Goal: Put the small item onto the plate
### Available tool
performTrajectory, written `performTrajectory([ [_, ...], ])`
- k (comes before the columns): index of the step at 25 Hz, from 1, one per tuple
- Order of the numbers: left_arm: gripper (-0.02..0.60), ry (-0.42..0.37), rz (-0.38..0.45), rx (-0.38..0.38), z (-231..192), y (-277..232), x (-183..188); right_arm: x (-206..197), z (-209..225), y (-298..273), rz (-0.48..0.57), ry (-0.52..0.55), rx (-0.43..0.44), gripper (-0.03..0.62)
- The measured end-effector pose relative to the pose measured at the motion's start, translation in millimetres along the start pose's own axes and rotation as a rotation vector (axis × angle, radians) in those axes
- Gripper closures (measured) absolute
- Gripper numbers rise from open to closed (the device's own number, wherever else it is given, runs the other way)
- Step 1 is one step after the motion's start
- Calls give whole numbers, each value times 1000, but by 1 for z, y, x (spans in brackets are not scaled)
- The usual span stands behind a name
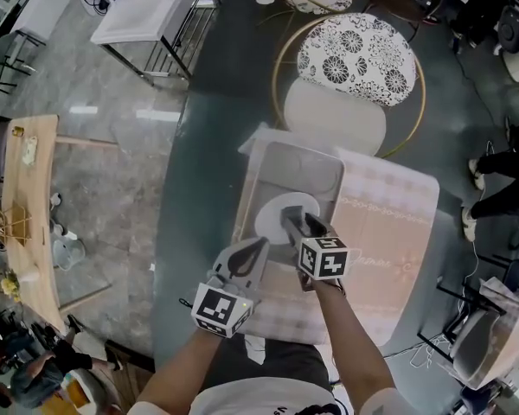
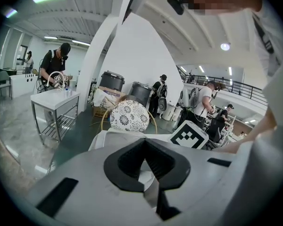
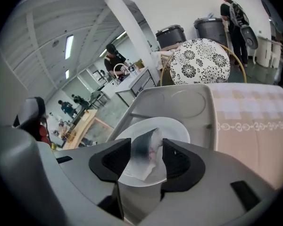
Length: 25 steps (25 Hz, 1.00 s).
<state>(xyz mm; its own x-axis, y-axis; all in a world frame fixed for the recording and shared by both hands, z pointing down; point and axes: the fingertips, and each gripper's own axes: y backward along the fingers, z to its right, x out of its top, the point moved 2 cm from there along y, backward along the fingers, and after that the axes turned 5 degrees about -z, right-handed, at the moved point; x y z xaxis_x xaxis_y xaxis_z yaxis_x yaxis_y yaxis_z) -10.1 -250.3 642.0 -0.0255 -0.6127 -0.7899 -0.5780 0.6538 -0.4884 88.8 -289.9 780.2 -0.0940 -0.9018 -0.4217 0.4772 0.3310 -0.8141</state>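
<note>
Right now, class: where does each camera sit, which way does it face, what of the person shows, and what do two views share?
Head view: on the person's head, facing down at the tray, plate, left tongs and right tongs; both forearms show.
Left gripper view: on the left tongs, facing along shut jaws toward the floral chair; the person's torso at right.
Right gripper view: on the right tongs, facing along open jaws, small item between them, over the plate.
Shared: plate in head and right gripper views.

Head camera high, facing steeply down on tabletop [image 1: 195,188]; both gripper cameras low and close, facing forward across it; all three share the flowered chair [image 1: 356,59], head and right the plate [image 1: 277,217].
</note>
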Motion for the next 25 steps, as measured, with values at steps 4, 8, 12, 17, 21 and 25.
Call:
performTrajectory([
  [4,577,-6,1,-2,2,1,3,4,4,2,-3,66,-31,401],
  [8,577,-18,-4,-11,8,4,5,14,0,16,34,79,-41,401],
  [12,578,-34,-14,-18,15,7,8,25,-15,43,108,87,-7,408],
  [17,577,-51,-5,-63,33,18,18,42,-45,92,276,91,39,520],
  [21,577,-77,-3,-88,51,35,32,50,-73,135,365,67,73,545],
  [25,577,-86,11,-96,61,54,43,56,-98,170,452,78,73,562],
])
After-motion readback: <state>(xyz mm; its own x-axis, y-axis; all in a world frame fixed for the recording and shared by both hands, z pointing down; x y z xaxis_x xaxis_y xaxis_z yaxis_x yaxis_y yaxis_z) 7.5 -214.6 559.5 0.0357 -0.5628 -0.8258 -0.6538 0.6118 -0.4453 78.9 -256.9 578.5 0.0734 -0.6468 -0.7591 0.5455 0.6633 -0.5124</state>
